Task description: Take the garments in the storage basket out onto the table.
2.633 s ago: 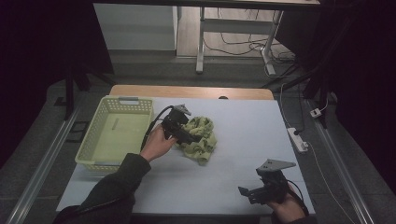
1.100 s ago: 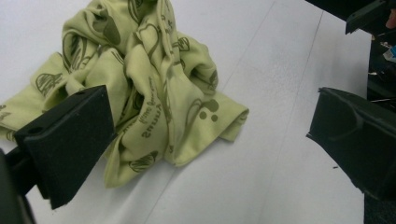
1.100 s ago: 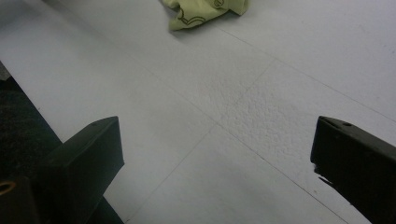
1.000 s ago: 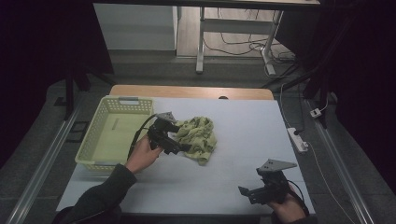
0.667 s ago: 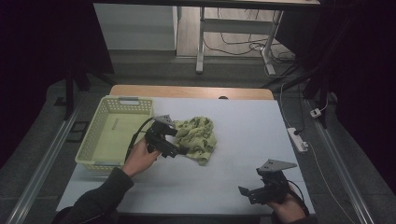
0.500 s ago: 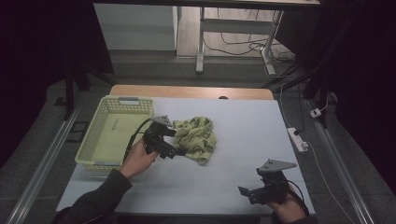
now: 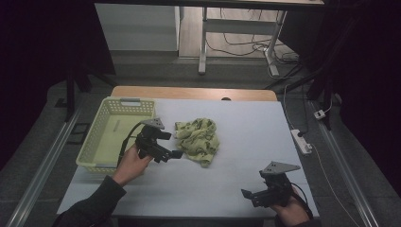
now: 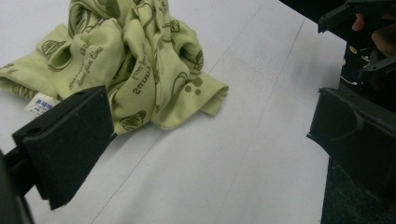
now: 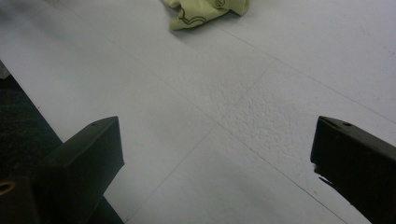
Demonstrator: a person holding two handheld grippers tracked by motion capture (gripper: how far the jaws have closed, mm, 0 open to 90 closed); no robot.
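The left gripper (image 7: 176, 153) is hovering, fingers spread and empty, at nine o'clock of the crumpled green cloth (image 7: 199, 140) lying mid-desk. Next: closing on a fold. The right gripper (image 7: 247, 194) is idling, fingers apart.

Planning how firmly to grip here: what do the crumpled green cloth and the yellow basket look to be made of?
The green cloth looks like thin, soft woven fabric, matte, with printed dark lettering and a sewn white label; it folds loosely. The yellow basket looks like rigid moulded plastic, judging by its lattice walls and cut-out handle.

High view looks down; both claw views skim the table (image 7: 246, 137) closely.
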